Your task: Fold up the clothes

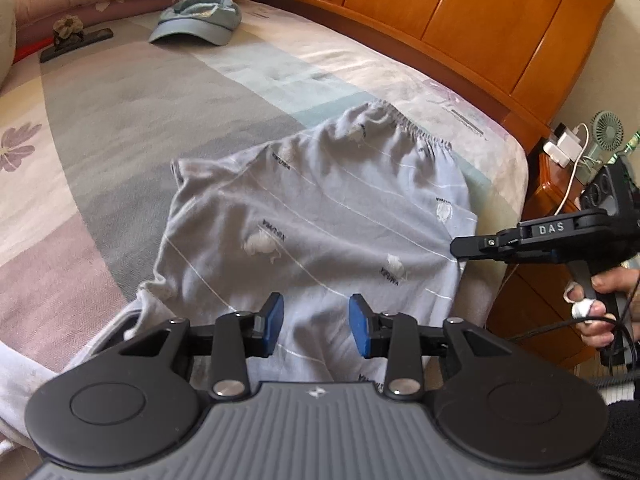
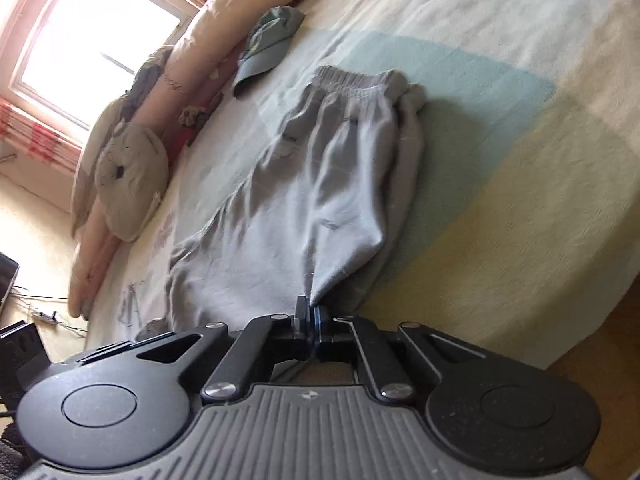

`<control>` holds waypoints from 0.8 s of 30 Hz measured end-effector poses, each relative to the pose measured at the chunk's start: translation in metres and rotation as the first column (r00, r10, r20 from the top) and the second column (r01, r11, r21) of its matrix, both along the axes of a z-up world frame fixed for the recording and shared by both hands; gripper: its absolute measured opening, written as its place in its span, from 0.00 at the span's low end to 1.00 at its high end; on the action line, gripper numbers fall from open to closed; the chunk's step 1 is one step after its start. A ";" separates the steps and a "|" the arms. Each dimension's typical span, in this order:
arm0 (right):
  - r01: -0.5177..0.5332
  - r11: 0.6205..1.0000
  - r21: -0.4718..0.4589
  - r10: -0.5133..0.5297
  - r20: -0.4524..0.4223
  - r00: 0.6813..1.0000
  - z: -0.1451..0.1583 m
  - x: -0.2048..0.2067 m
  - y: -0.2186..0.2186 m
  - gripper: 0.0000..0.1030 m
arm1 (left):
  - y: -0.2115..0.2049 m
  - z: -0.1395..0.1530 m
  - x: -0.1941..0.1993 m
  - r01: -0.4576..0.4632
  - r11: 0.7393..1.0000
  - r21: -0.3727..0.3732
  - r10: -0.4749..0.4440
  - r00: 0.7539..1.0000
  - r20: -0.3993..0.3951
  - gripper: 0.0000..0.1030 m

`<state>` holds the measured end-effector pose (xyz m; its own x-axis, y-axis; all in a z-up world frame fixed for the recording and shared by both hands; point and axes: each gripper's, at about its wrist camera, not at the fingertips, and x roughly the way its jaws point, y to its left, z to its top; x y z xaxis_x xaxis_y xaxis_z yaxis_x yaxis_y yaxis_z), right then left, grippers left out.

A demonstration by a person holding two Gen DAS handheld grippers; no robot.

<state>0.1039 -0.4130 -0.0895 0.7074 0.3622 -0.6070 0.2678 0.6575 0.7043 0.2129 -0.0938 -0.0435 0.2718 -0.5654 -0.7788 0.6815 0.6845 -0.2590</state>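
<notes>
Two grippers over bed [image 1: 120,128]; left gripper [image 1: 316,328] angled down above near end of pants [image 1: 320,224], blue pads [image 1: 357,326] parted, nothing between them; right gripper [image 2: 311,312] enters from right side in left view, hand [image 1: 600,308] on handle, jaws clamped on pinched corner of cloth at pants' edge; grey pants lie flat along bed, elastic waistband [image 2: 348,80] at far end, thin white stripes and small printed marks, fabric creased; cap [image 1: 196,20] beyond, near pillows [image 2: 132,184].
</notes>
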 end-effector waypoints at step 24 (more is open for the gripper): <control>0.073 0.903 -0.424 -0.059 0.045 0.997 0.026 0.025 -0.028 0.11 | 0.025 -0.004 0.005 -0.086 0.996 -0.036 0.082 0.993 -0.090 0.35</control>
